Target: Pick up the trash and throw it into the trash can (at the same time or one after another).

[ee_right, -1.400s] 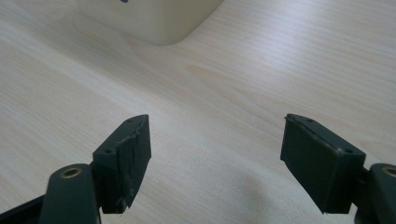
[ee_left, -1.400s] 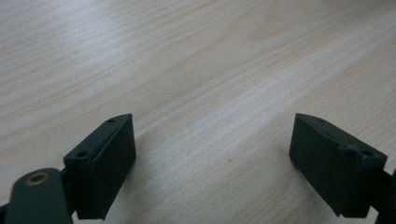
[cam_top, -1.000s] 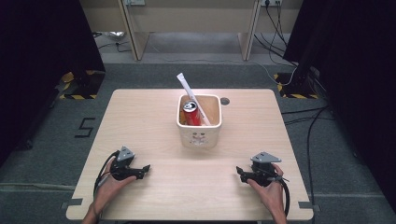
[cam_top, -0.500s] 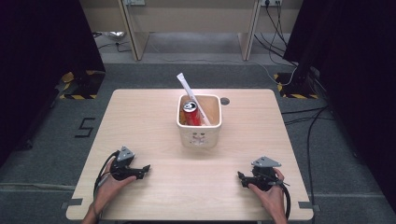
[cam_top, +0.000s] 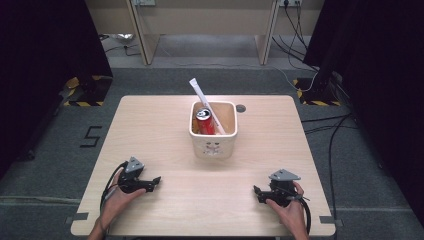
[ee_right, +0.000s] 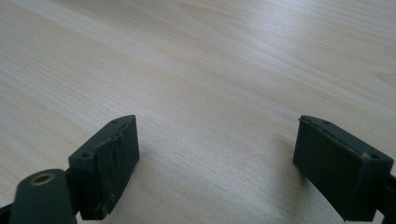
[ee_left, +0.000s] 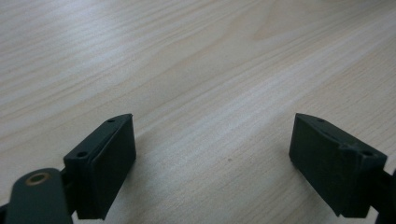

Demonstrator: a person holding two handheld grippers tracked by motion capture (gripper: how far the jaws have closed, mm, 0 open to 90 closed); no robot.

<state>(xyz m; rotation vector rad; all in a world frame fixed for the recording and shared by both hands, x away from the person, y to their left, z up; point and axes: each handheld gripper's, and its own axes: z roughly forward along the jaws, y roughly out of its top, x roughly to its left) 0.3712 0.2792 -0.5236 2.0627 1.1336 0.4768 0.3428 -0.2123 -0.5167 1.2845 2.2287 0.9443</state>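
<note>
A grey-carpeted room, a pale wooden table (cam_top: pixel 165 125) — mid-table stands a white bin (cam_top: pixel 214 144) holding a red can (cam_top: pixel 204 120) and a white stick (cam_top: pixel 202 95). The right gripper (cam_top: pixel 259 192) has slid back toward the near edge; the left gripper (cam_top: pixel 154 181) hasn't moved. Left gripper view: jaws spread over bare wood. Right gripper view: likewise spread, empty — no task underway, it seems.
</note>
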